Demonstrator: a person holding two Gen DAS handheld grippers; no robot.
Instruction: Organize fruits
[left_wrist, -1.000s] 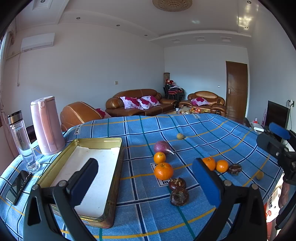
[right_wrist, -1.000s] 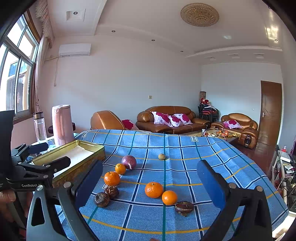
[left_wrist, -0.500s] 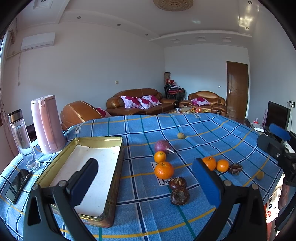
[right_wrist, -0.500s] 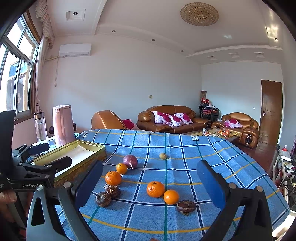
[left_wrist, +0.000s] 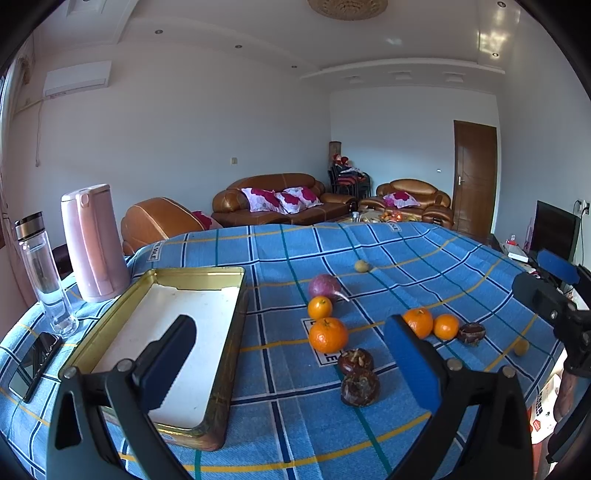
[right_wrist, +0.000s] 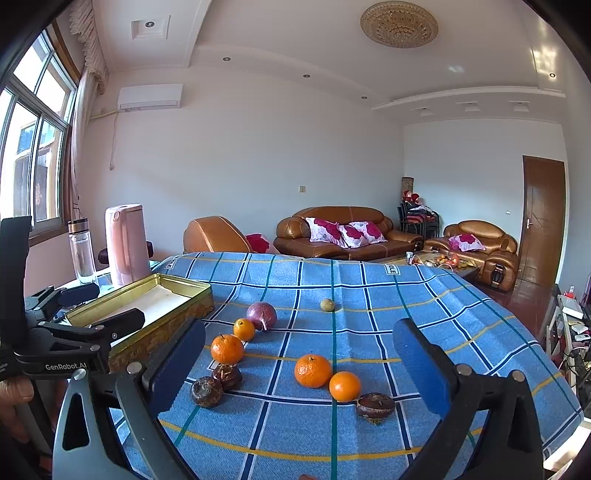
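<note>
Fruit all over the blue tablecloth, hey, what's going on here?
A person is holding a two-finger gripper in each hand above the table, about to sort fruit. The left gripper and right gripper are both open and hold nothing. Four oranges, three dark brown fruits, a purple one and a small yellowish one lie loose on the tablecloth. The gold tin tray beside them has no fruit in it yet.

Phone (left_wrist: 33, 363) cut by left wrist view's edge; tin's (left_wrist: 236, 295) near corner hidden behind left gripper (left_wrist: 291, 363); coffee-table clutter (right_wrist: 441, 260) too small to tell.
</note>
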